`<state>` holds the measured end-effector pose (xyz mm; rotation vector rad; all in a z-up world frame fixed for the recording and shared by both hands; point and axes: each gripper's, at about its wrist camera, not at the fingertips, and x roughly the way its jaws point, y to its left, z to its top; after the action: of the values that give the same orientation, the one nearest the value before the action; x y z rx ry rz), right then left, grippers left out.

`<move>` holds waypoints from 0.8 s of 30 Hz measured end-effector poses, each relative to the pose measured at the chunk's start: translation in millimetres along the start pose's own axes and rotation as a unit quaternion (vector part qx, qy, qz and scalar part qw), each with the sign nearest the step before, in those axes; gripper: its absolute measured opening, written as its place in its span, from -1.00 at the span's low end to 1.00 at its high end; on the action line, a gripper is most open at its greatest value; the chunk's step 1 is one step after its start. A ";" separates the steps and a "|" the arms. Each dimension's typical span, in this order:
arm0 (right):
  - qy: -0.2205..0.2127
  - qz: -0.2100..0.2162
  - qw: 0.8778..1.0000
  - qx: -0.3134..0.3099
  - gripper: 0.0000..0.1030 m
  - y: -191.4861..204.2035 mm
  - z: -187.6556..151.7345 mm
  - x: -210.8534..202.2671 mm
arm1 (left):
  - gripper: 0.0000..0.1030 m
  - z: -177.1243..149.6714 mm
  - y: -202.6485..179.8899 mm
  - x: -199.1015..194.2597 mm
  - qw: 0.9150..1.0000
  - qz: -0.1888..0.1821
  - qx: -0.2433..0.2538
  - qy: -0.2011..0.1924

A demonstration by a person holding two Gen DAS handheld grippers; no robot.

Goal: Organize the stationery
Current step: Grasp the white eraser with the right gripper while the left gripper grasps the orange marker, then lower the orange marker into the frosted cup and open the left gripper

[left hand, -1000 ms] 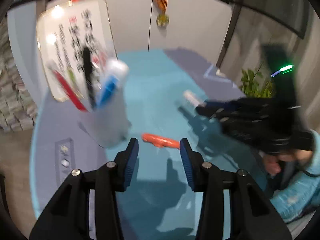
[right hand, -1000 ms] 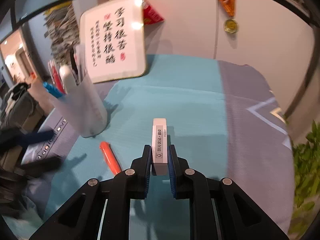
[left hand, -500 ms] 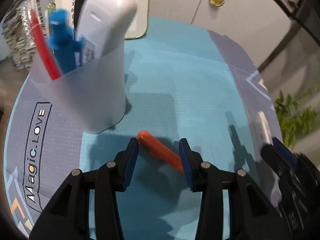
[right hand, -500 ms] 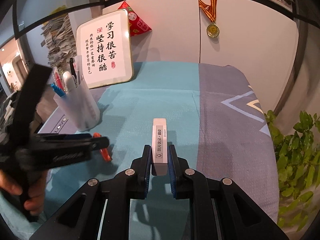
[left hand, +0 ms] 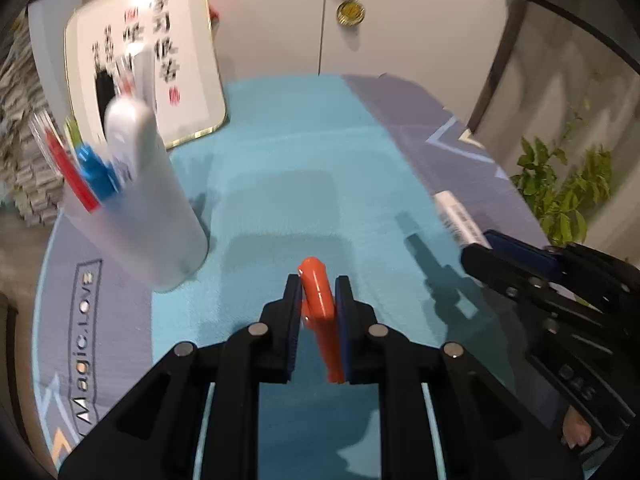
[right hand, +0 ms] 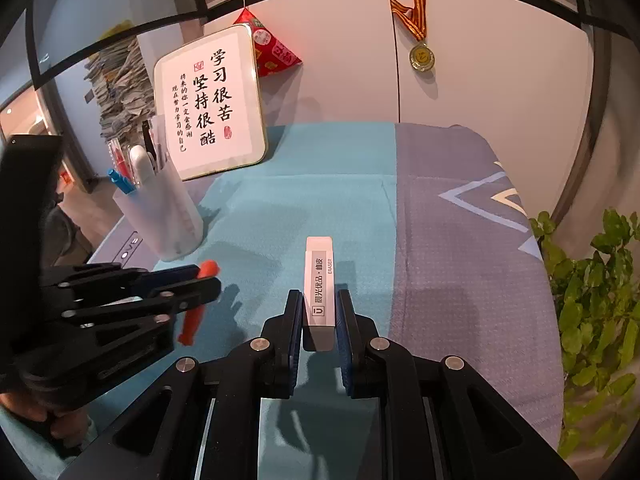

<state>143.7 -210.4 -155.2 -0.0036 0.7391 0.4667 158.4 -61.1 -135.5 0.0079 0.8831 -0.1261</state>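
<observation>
Teal-and-grey cloth (right hand: 320, 208) covers the table; a white wall stands behind.

Left gripper (left hand: 317, 300): jaws narrow, clamped on an orange pen (left hand: 319, 308). The pen runs lengthwise between the pads, its rounded tip past the fingertips and its tail back between the fingers. In the right wrist view the same gripper (right hand: 200, 284) enters from the left with the pen (right hand: 196, 312) slanting down through it, held above the cloth.

Right gripper (right hand: 318, 312): jaws narrow, clamped on a white eraser (right hand: 319, 280) in a printed sleeve, long axis pointing forward, the front half projecting past the fingertips. In the left wrist view this gripper (left hand: 480, 248) comes in from the right with the eraser (left hand: 456, 216) sticking out ahead of it.

Frosted pen cup (right hand: 164, 212): upright on the cloth, left of both grippers and apart from them; holds a white marker, blue and red pens and a dark one. Blurred in the left wrist view (left hand: 152, 216).

Calligraphy board (right hand: 212, 104): gold-edged, leaning behind the cup.

Medal (right hand: 421, 56): hanging on a striped ribbon on the wall.

Green plant (right hand: 592, 300): beside the table's right edge.

Stack of papers (right hand: 120, 80): behind the board, at left.
</observation>
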 end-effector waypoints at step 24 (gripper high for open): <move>-0.002 -0.009 1.000 -0.030 -0.67 39.2 4.4 -17.8 | -0.78 -13.8 73.7 -100.5 0.984 -0.022 -0.062 -0.164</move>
<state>119.1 -181.8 -134.1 -0.0659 0.7212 0.4718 93.1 23.6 -70.1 -0.1457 0.5615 -0.1100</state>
